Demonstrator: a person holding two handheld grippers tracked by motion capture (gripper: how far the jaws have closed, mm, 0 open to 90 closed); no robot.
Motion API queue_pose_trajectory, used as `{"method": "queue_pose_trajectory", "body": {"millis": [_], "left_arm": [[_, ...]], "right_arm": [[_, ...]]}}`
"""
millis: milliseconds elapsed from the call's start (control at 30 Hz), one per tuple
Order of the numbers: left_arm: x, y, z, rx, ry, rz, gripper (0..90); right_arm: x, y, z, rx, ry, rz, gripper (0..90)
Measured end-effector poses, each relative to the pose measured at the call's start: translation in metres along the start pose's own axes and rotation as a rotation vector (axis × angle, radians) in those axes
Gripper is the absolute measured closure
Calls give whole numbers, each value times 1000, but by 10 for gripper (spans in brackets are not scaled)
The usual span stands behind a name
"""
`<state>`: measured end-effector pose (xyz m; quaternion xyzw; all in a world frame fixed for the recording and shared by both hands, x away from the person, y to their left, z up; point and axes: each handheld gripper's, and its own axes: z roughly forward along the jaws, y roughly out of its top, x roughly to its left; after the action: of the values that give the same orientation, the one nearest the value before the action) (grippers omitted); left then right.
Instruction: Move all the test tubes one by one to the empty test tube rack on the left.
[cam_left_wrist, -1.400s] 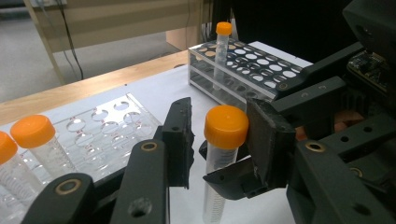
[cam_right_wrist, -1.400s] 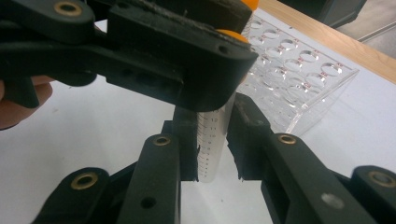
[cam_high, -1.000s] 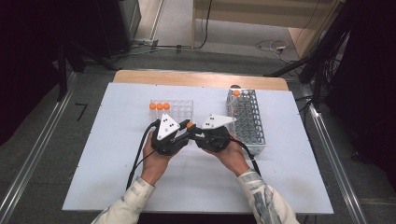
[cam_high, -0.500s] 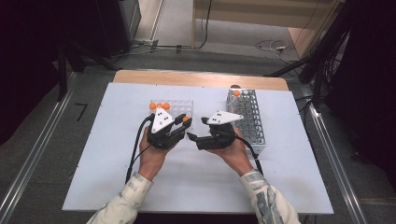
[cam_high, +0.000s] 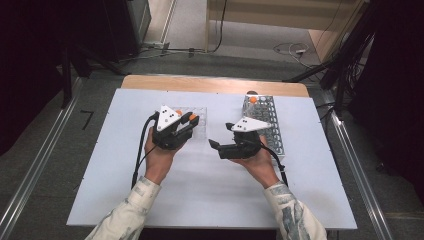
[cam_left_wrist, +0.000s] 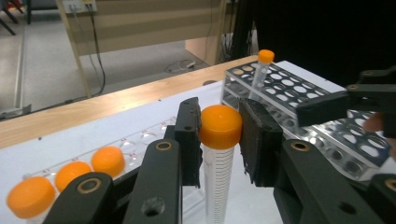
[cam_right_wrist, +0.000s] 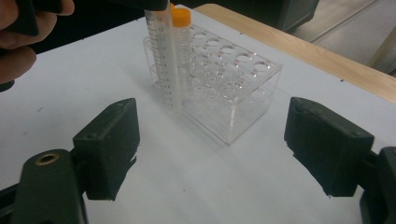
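Table (cam_high: 125, 190): your white work surface, bearing both racks.
Metal rack (cam_high: 270, 131): at your right, one capped tube standing in it.
Clear rack (cam_right_wrist: 233, 88): at your left, just behind your left gripper.
Right gripper (cam_right_wrist: 210, 140): jaws just opened wide, nothing between them.
Left gripper (cam_left_wrist: 219, 140): clamped on the tube below its cap.
Tube (cam_left_wrist: 218, 172): upright, just before the clear rack; probably light, stiff, smooth plastic, so grip its barrel squarely.

The white table (cam_high: 210, 195) is bare in the middle and near the person, so a hand can pass there. At the back left stands the clear rack (cam_right_wrist: 229, 88) with orange-capped tubes (cam_left_wrist: 70, 175). At the back right stands the metal rack (cam_high: 267, 127) with one tall tube (cam_left_wrist: 262, 70). Between the two racks is an open lane, with the right gripper (cam_high: 216, 146) at its mouth.
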<state>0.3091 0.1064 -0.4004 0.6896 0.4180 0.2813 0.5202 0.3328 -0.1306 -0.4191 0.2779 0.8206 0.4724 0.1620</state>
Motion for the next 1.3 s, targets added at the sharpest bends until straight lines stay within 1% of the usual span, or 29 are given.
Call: {"method": "queue_pose_trajectory", "body": {"millis": [167, 267, 467, 533, 700, 833, 1000, 1200, 1267, 1300], "left_arm": [[6, 6, 1, -9, 21, -2, 702], [9, 8, 3, -13, 29, -4, 702], [12, 15, 4, -24, 45, -3, 702], [14, 17, 5, -25, 50, 2, 702], [21, 20, 10, -26, 76, -4, 702], [28, 21, 15, -21, 98, -2, 702], [35, 20, 21, -26, 107, -12, 702], [38, 15, 30, 1, 115, -15, 702], [38, 13, 32, 12, 111, -15, 701], [37, 12, 33, 22, 111, -6, 701]], "right_arm": [[-4, -1, -7, -8, -9, 7, 173], [-6, -1, -9, -20, -11, 15, 179], [-9, -2, -12, -27, -16, 18, 181], [-9, -3, -14, -29, -17, 27, 182], [-11, -4, -16, -32, -19, 31, 184], [-13, -4, -18, -37, -19, 35, 187], [-15, -6, -19, -34, -22, 36, 189], [-17, -7, -21, -35, -23, 44, 191], [-17, -7, -21, -37, -26, 44, 191], [-18, -7, -22, -38, -25, 44, 191]]}}
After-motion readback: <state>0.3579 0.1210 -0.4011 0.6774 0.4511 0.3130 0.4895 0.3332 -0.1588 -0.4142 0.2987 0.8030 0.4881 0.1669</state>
